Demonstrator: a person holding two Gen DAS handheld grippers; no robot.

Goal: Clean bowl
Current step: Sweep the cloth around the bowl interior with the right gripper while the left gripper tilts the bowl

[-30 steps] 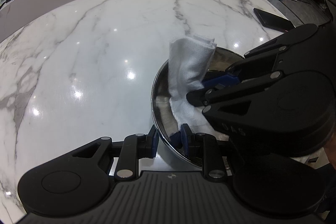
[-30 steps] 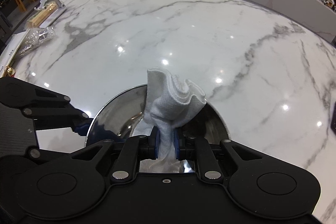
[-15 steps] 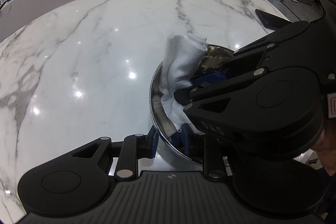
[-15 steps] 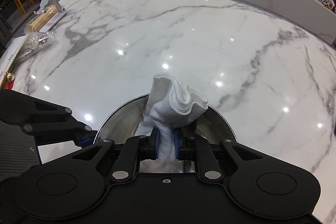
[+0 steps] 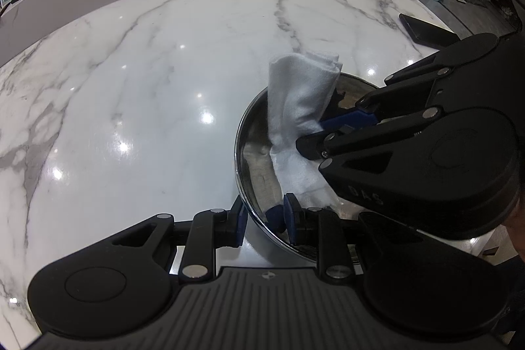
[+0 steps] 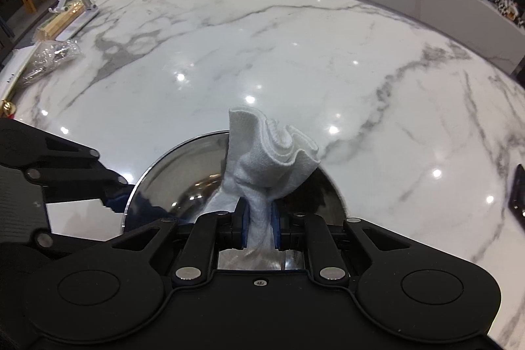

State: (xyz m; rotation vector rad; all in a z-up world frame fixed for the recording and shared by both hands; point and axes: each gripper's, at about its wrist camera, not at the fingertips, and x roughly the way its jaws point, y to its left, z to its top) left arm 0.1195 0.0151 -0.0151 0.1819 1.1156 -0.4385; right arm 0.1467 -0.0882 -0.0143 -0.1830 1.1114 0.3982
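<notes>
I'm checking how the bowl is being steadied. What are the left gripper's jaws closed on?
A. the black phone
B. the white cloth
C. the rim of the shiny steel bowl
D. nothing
C: in the left wrist view the left gripper straddles the near rim of the shiny round steel bowl, one blue pad outside and one inside; the right gripper pinches the crumpled white cloth.

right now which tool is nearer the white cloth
Right. The right tool is shut on the white cloth, pinching its lower part inside the bowl. The left tool clamps the bowl's near rim, just below the cloth.
</notes>
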